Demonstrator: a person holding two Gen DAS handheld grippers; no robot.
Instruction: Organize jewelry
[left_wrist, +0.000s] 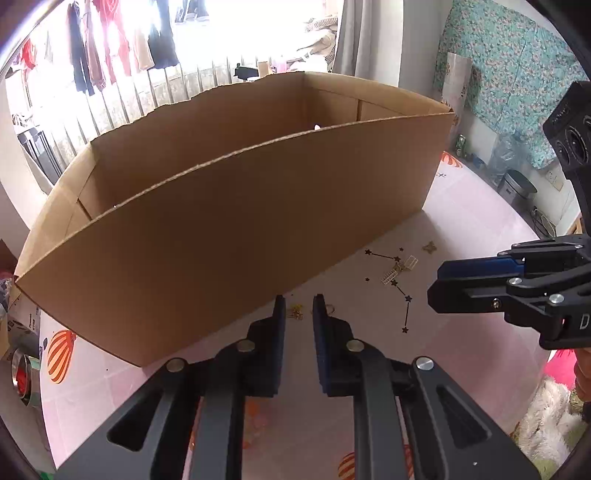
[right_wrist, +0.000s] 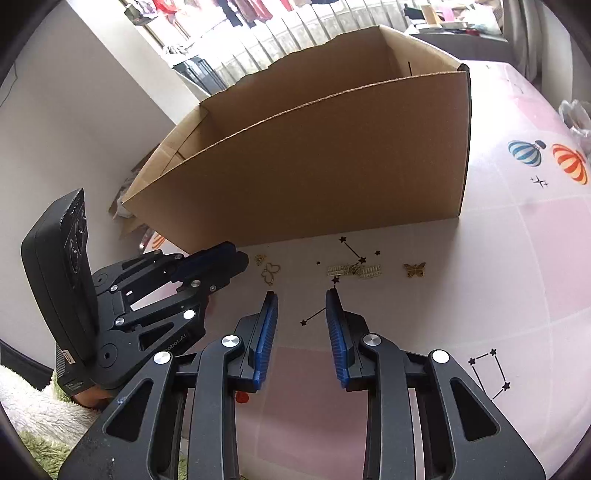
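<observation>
Close against the near wall of the tall, open-topped brown cardboard box (right_wrist: 332, 162), on the pink desk (right_wrist: 517, 266) printed with balloons and star constellations, lies a short row of gold jewelry. From left to right in the right wrist view there is a small gold charm (right_wrist: 260, 259), a gold wire heart-shaped pendant (right_wrist: 270, 273), a pair of pale gold ladder-shaped pieces (right_wrist: 354, 270) and a gold butterfly charm (right_wrist: 414, 268).

The left tool (left_wrist: 299, 306) has its blue pads narrowed to a slim gap, with the small charm showing between the tips; whether the pads press it I cannot tell. The right tool (right_wrist: 301, 301) stands partly open and empty, just short of the ladder-shaped pieces.

These pieces are thin and flat, so I judge a good pick needs the tips set right down on the desk, straddling one piece only, then a slow squeeze so it does not skid toward the box wall. Lift straight up before carrying it over the rim.

Faint lettering on the left tool's body seems to end in "AI"; the rest is unreadable.
</observation>
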